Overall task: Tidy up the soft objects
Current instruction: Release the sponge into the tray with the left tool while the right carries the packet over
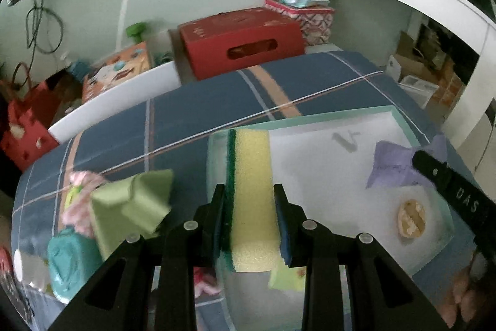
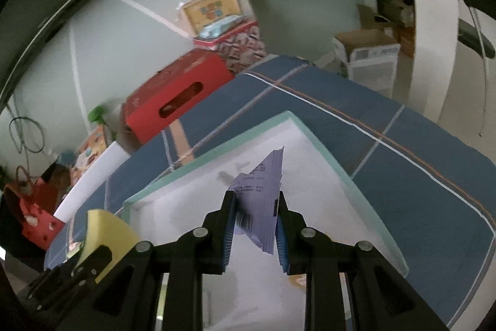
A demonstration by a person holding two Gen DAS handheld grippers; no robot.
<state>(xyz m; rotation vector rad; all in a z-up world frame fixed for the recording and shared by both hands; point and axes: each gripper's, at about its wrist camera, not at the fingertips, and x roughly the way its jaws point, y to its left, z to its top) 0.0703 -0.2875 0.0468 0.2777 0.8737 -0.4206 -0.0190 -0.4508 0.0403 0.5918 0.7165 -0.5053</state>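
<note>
My left gripper (image 1: 250, 194) is shut on a yellow sponge with a green scrub side (image 1: 251, 200), held upright over the left rim of a clear bin with a teal rim (image 1: 310, 117). My right gripper (image 2: 256, 200) is shut on a crumpled lilac paper (image 2: 260, 197) and holds it above the same bin (image 2: 217, 157). In the left wrist view the lilac paper (image 1: 393, 166) and the right gripper's black finger (image 1: 455, 191) show over the bin. The sponge shows at the lower left of the right wrist view (image 2: 105, 231). A round tan item (image 1: 410, 217) lies in the bin.
The bin stands on a blue plaid cloth (image 1: 192, 120). On the cloth to the left lie a green sponge-like block (image 1: 130, 207), a teal soft item (image 1: 71, 259) and a pink item (image 1: 77, 200). A red box (image 1: 241, 39) and other boxes stand behind.
</note>
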